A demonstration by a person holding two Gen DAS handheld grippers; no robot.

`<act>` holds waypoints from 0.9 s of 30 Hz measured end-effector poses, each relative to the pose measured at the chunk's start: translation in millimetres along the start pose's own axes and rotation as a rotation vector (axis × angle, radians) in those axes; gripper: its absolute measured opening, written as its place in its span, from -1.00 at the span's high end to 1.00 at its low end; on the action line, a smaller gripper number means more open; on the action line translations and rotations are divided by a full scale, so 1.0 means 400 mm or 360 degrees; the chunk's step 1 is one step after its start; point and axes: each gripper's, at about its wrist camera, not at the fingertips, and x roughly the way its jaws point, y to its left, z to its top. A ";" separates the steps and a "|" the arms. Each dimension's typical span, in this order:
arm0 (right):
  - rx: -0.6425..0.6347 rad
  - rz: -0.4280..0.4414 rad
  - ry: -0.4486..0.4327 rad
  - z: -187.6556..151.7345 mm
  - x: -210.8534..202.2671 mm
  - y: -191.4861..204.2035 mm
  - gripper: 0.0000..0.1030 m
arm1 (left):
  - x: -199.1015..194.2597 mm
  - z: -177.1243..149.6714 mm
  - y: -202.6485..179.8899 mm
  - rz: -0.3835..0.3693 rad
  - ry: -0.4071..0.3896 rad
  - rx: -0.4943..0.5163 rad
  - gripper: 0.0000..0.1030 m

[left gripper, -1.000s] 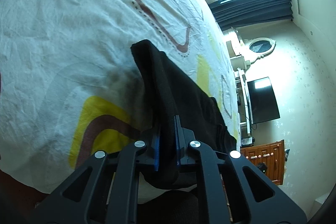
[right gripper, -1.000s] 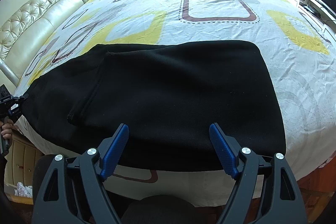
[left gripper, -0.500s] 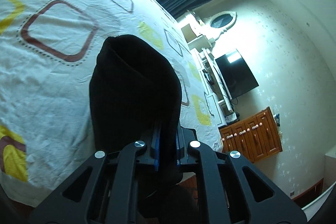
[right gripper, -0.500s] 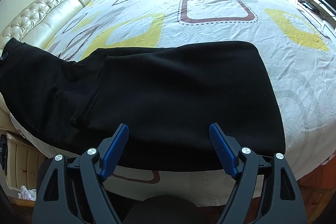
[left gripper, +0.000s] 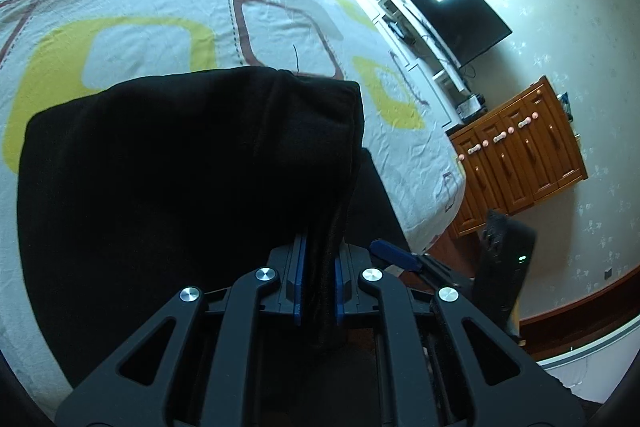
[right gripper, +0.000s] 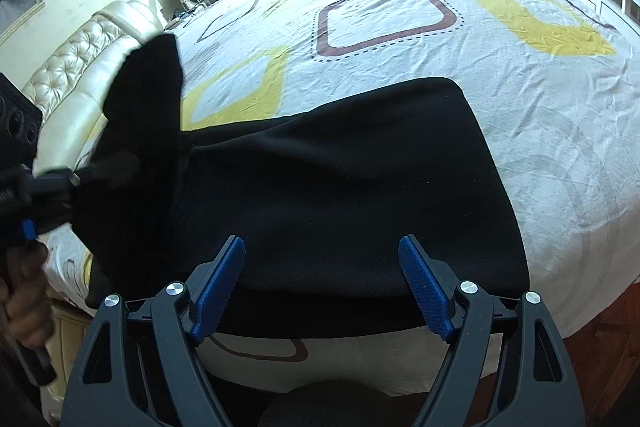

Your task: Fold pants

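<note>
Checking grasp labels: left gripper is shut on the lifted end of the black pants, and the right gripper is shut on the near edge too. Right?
Half right. The left gripper is shut on the lifted end of the pants. The right gripper is not shut: the right wrist view shows its jaws spread wide, open over the near edge, holding nothing.

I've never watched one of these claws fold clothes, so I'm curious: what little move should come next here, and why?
Probably the left claw should carry its pinched end of the black pants across toward the far end and lower it there. That end is lifted off the bed while the rest lies flat, and the right claw hangs open over the near edge, holding nothing.
</note>
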 end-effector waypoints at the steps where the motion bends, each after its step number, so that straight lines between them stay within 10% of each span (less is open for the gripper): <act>1: 0.0034 0.0013 0.0003 0.004 0.002 -0.011 -0.52 | 0.031 -0.005 0.004 0.0038 0.0028 -0.0001 0.80; 6: 0.0115 0.0074 -0.0006 0.013 -0.005 -0.029 -0.52 | 0.094 -0.035 0.025 0.0026 0.0049 -0.0063 0.54; 14: 0.0112 0.0319 -0.0075 0.059 -0.070 -0.008 -0.52 | -0.166 -0.088 0.036 -0.0113 -0.0336 -0.0157 -0.75; 20: 0.0202 0.0553 0.0166 0.090 0.006 -0.022 -0.52 | -0.281 -0.164 0.252 0.0190 -0.0489 -0.0471 -0.82; 27: 0.0497 0.0952 0.0469 0.066 0.155 -0.033 -0.52 | -0.241 -0.242 0.455 0.0109 -0.0385 -0.1028 -0.82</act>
